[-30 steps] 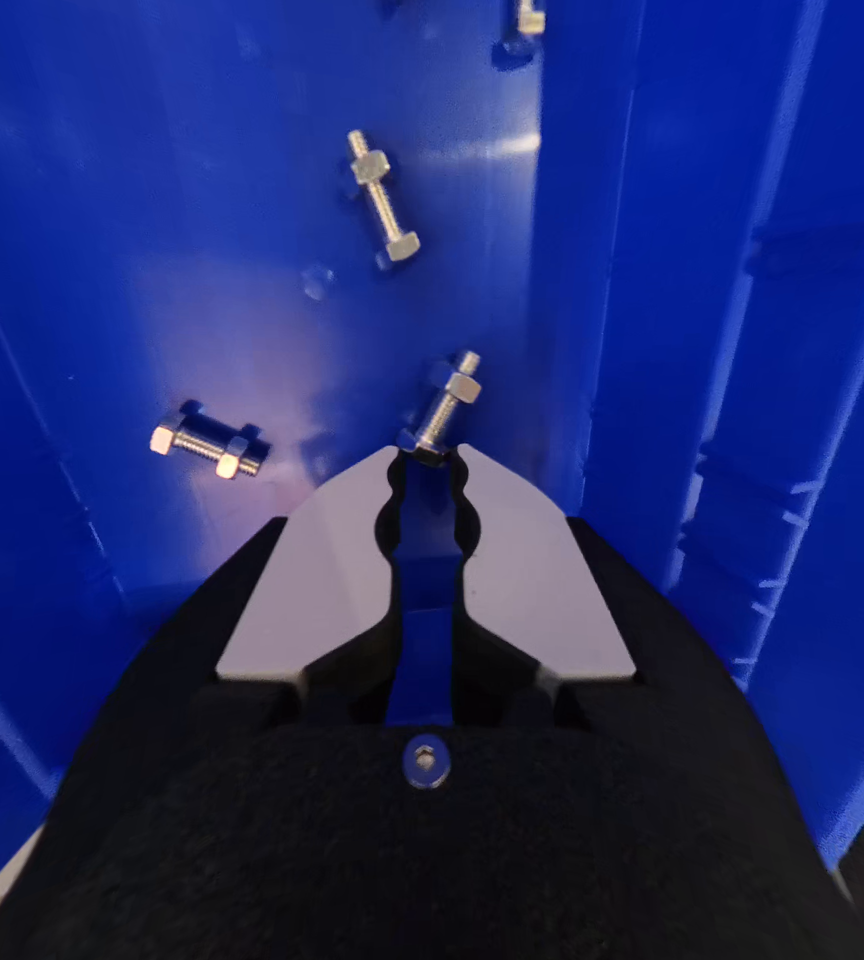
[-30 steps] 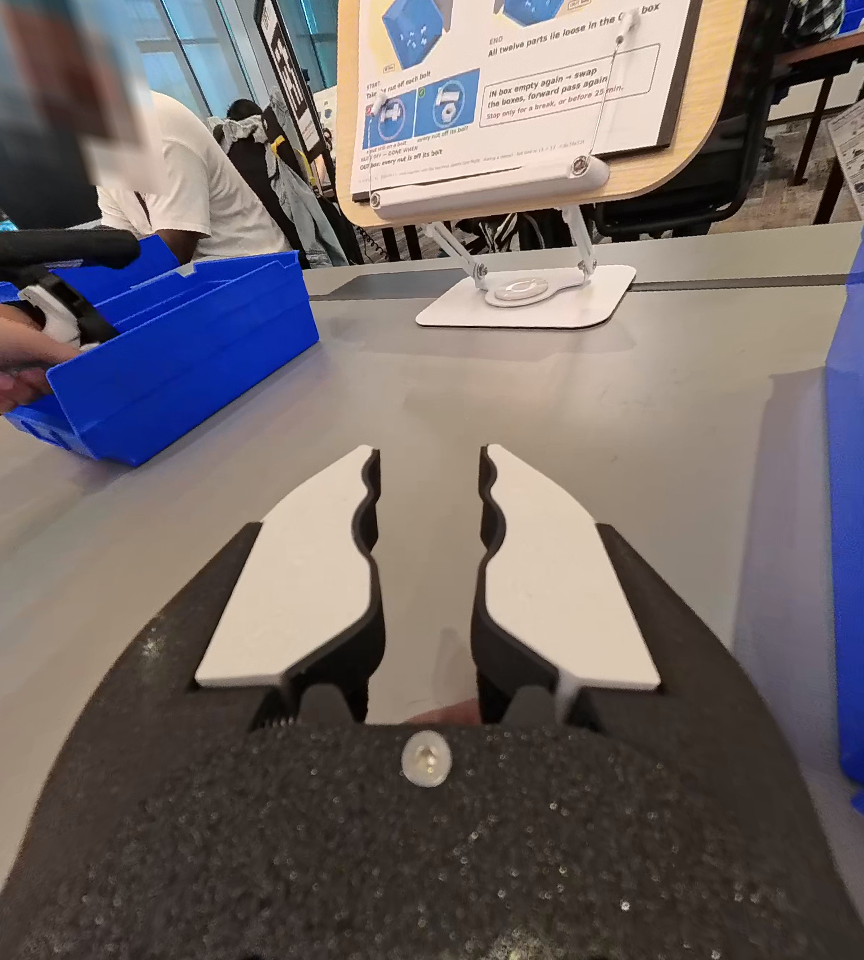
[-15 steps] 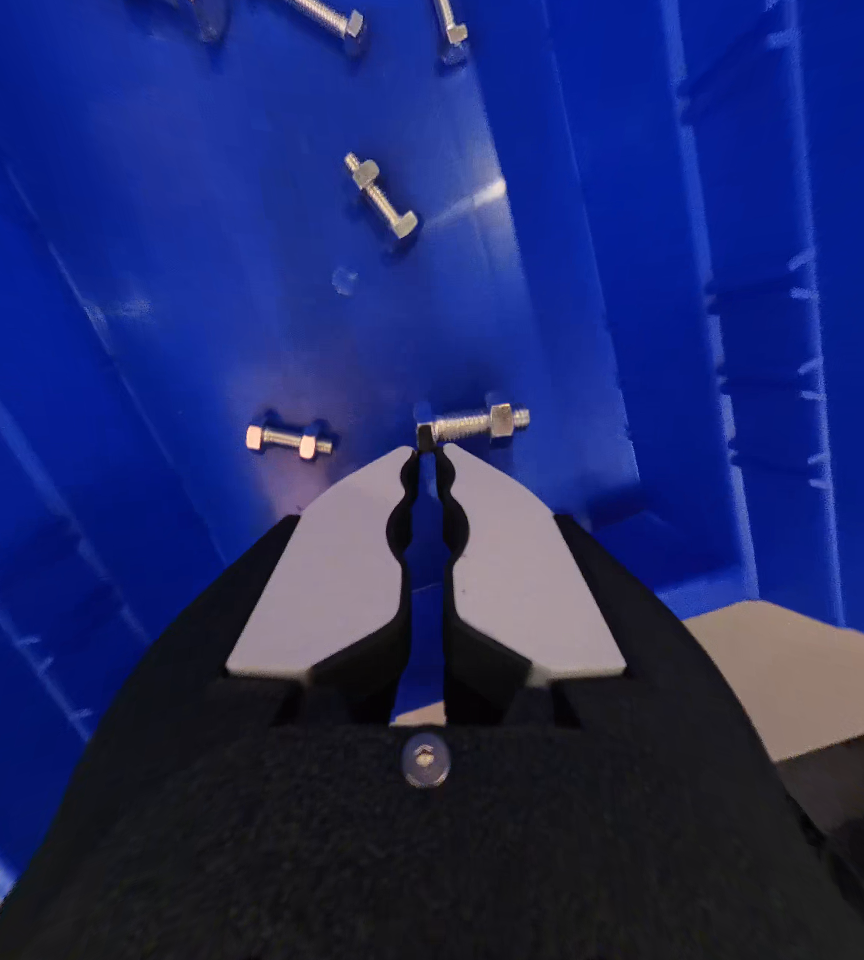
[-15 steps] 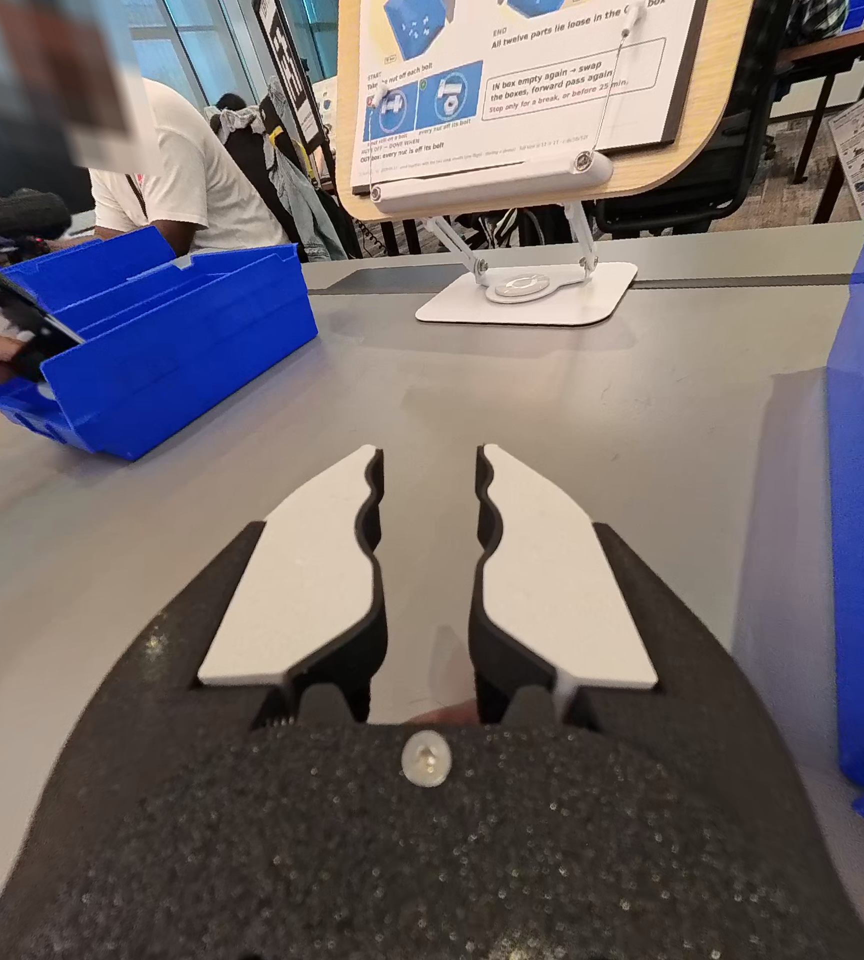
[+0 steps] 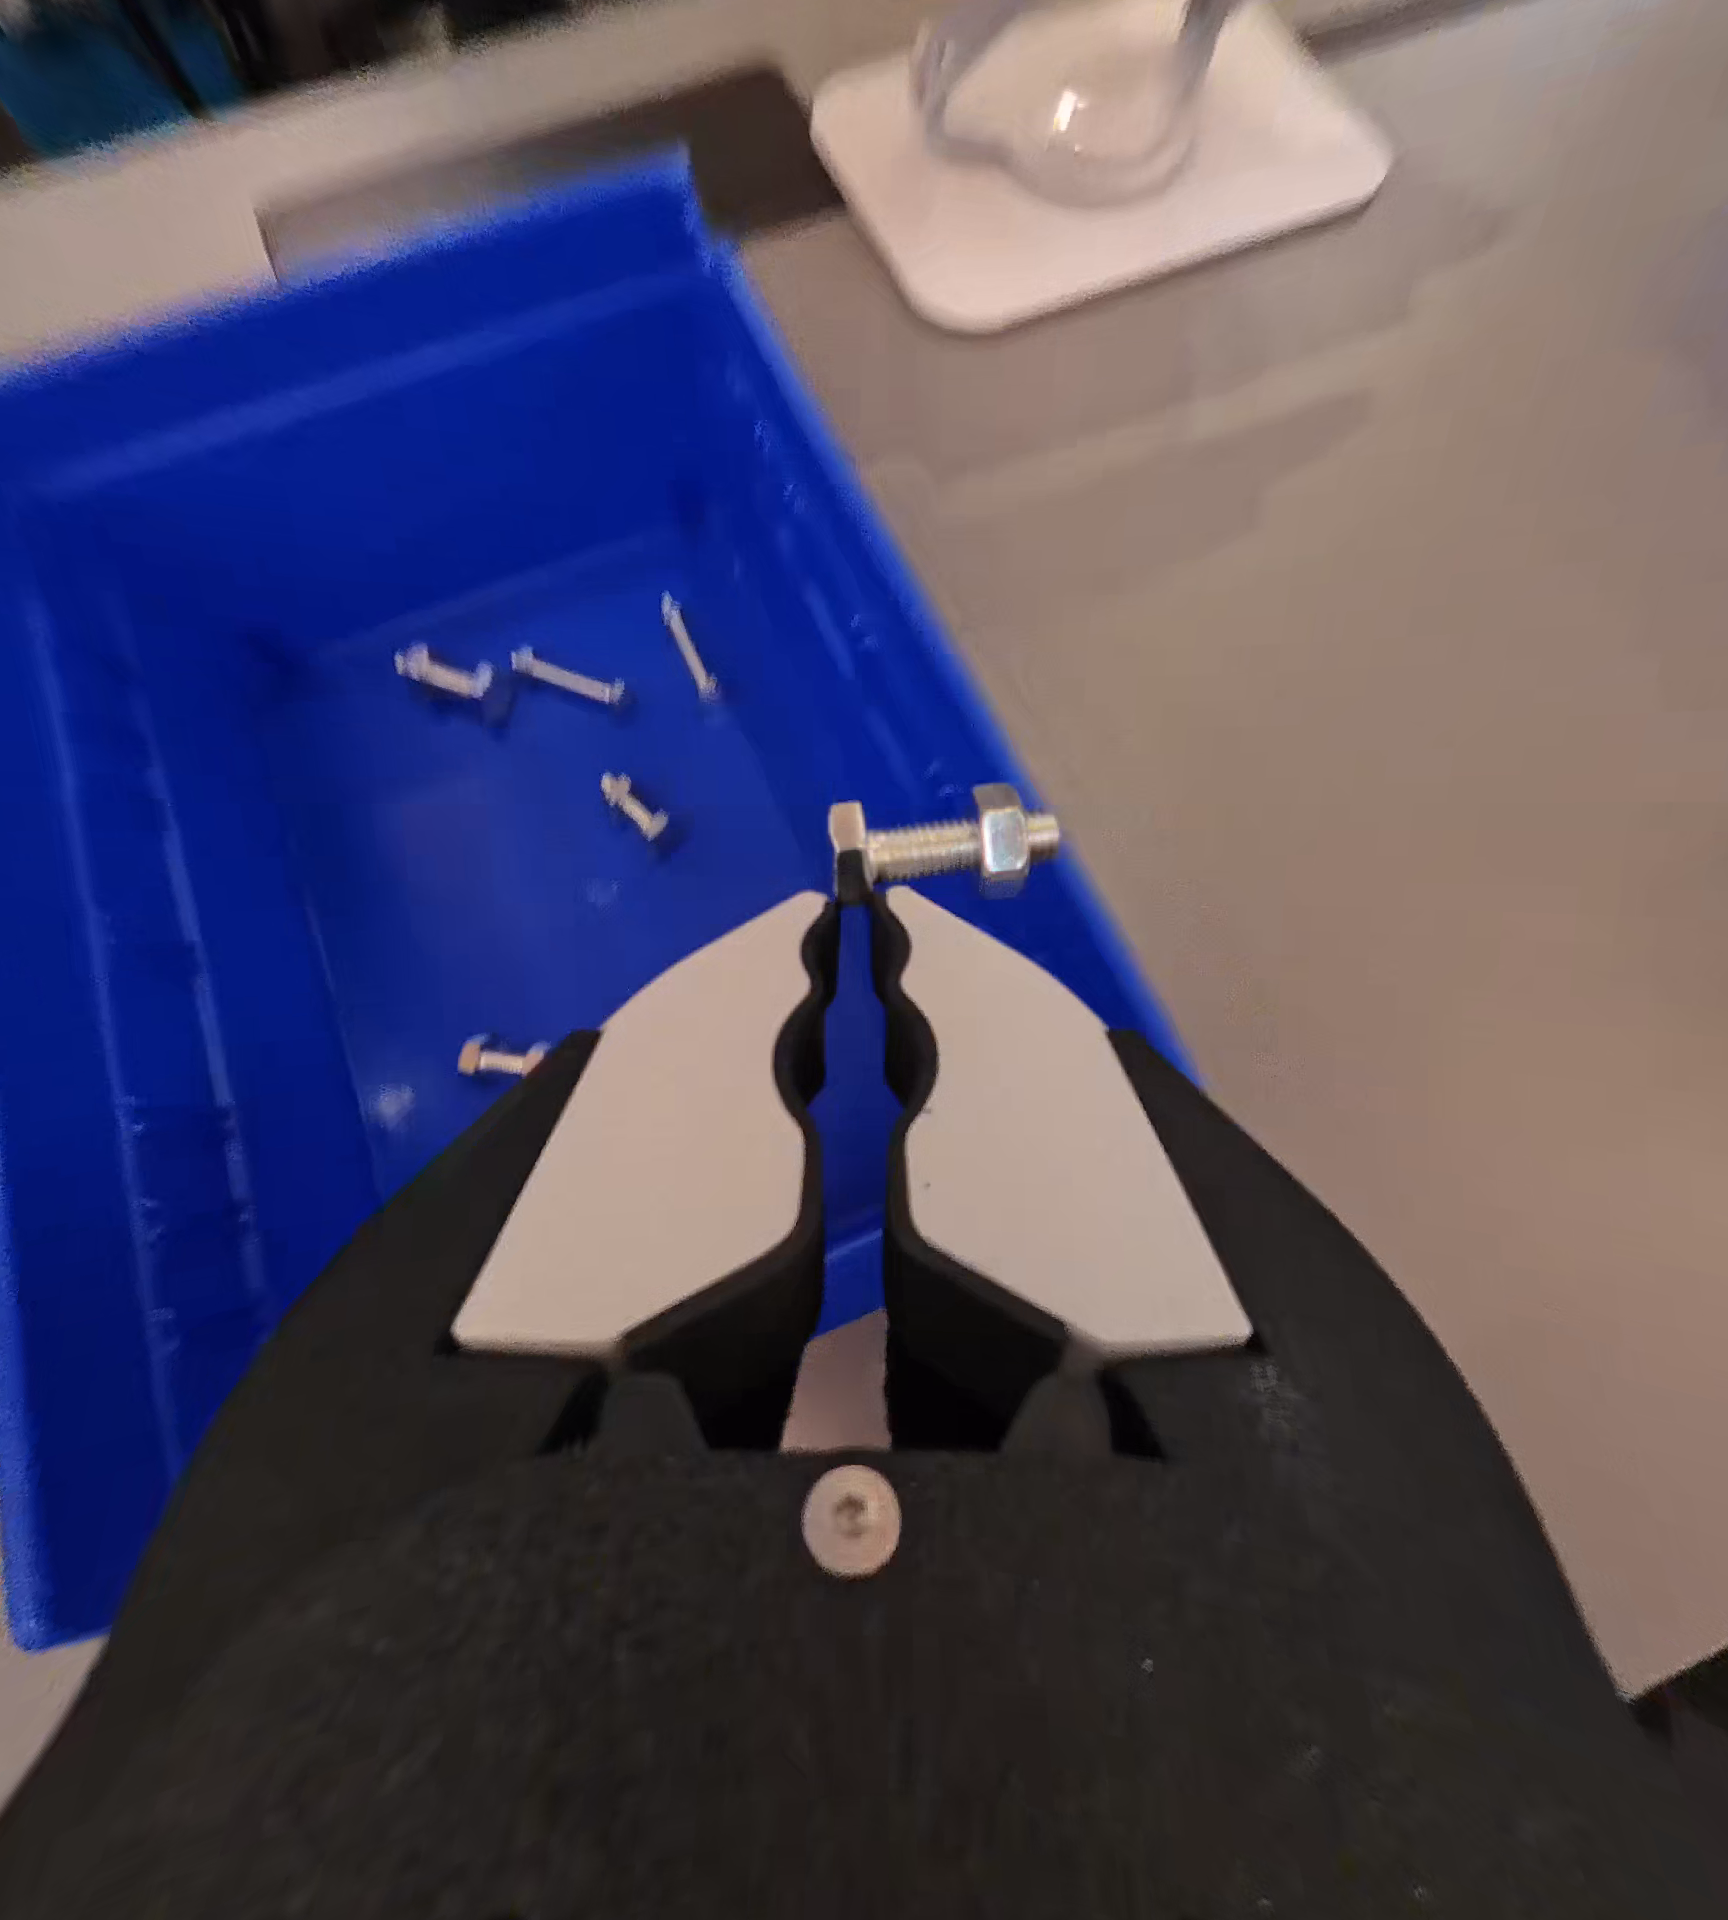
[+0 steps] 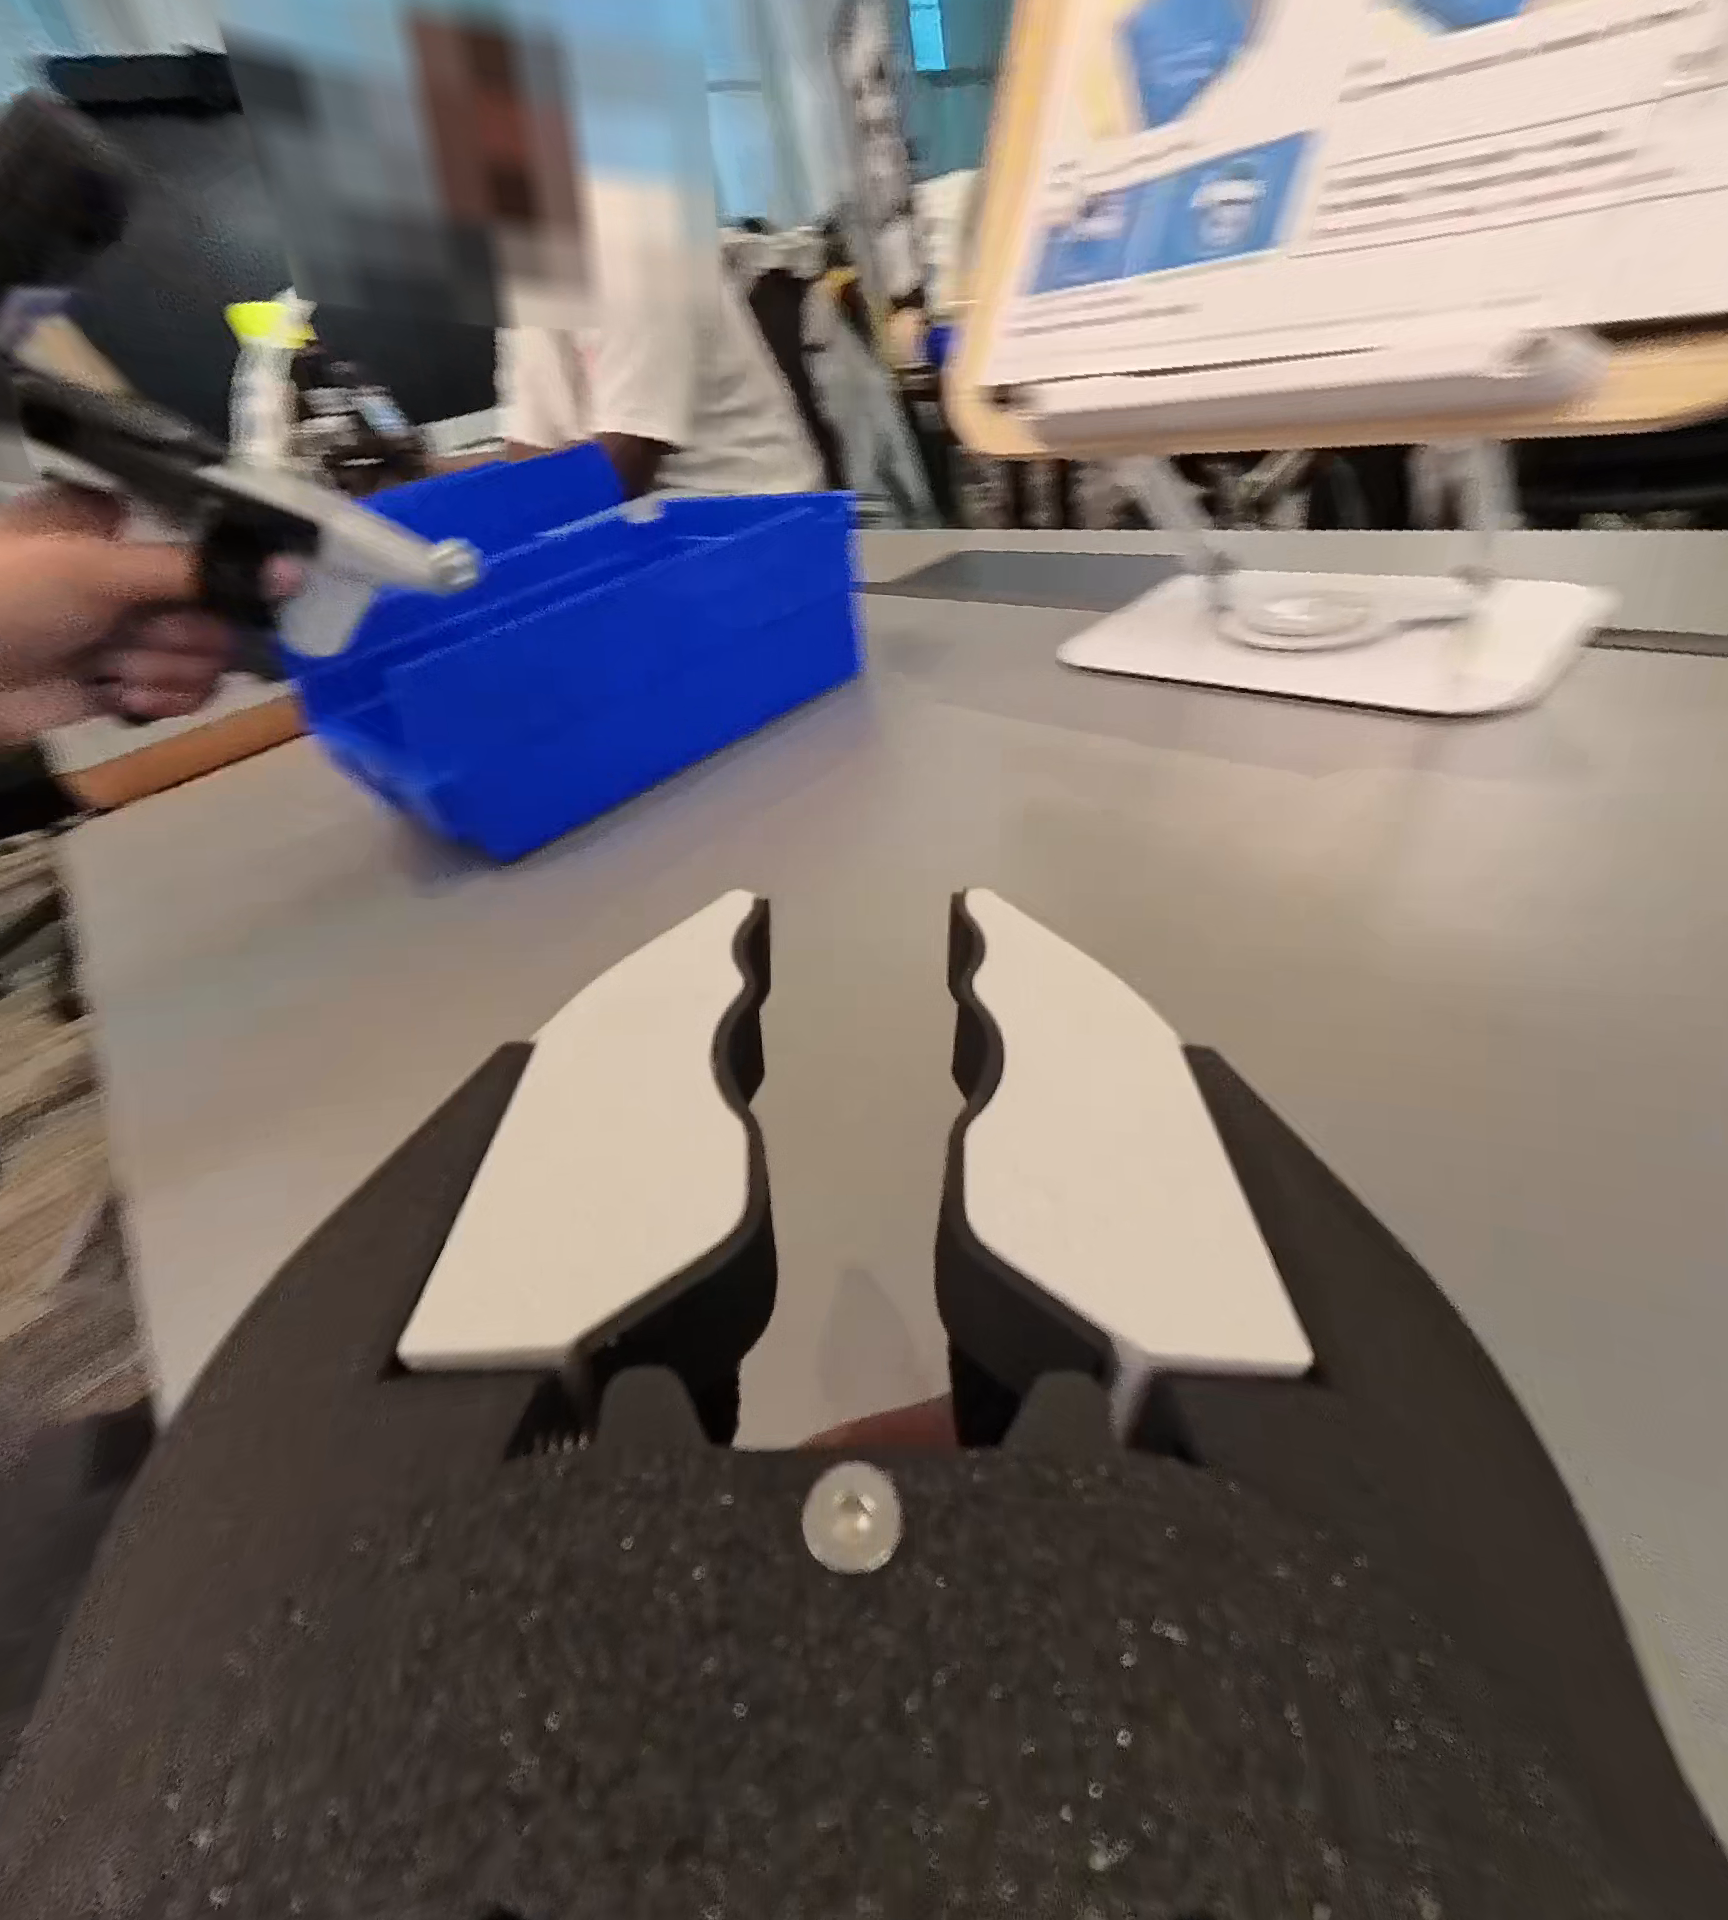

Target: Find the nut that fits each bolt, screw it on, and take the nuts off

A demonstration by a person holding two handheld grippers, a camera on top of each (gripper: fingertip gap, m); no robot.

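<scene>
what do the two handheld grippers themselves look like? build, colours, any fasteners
Both match. The left gripper and right gripper each have a black, grainy-textured body that widens toward the camera, and two pale grey flat-topped fingers with black wavy inner pads. A single silver socket-head screw sits centred on the body behind the fingers. No cables or markings visible.

The blue bin (image 5: pixel 216 935) is seen from above and close by in the left wrist view, looking down into it and past it toward the white stand base (image 5: pixel 1099 208). In the right wrist view the same bin (image 6: pixel 611 665) is seen from low over the grey tabletop (image 6: pixel 1255 883), farther off, ahead to the left. Bin, stand base (image 6: pixel 1338 644) and tabletop are shared.
</scene>
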